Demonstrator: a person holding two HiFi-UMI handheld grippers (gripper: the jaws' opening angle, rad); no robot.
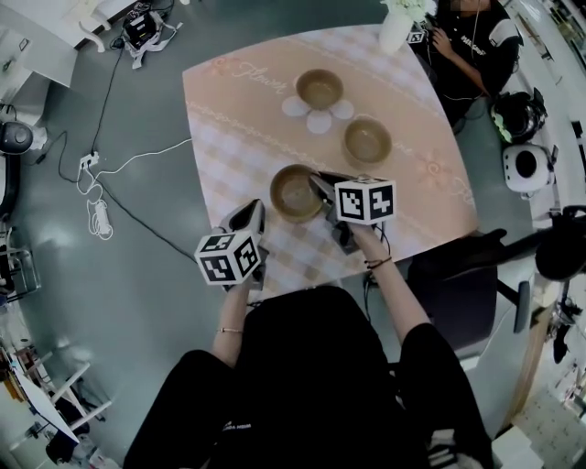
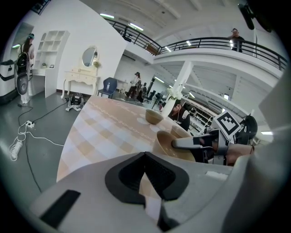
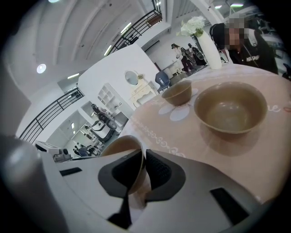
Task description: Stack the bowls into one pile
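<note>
The left tool [image 1: 254, 214] hovers over the near edge of the surface [image 1: 233, 137], its jaws pressed together on nothing, just left of the nearest bowl [image 1: 295, 192]. That bowl sits close to the near edge, and the right tool [image 1: 319, 186] pinches its right-hand rim, one jaw inside the wall and one outside, as the right gripper view shows [image 3: 141, 154]. The three tan bowls look stiff, smooth and glazed, probably of modest weight. A pinch on one side of the rim will likely let the bowl tip or slide, so it should be carried level and set down gently; a knock against another bowl could chip it. The rim is the only sensible place to grip, and a second grip on the opposite side would steady it. The far bowl [image 1: 319, 89] stands toward the far edge on a printed flower, and the middle bowl [image 1: 366, 142] lies nearer the right edge; both are upright, empty and well apart. The surface wears a pale checked cloth that might bunch under a dragged bowl. Around it, cables [image 1: 96, 174] trail over the grey floor on the left, a vase [image 1: 396, 27] of white flowers stands at the far right corner, and a person [image 1: 472, 41] sits just beyond.
</note>
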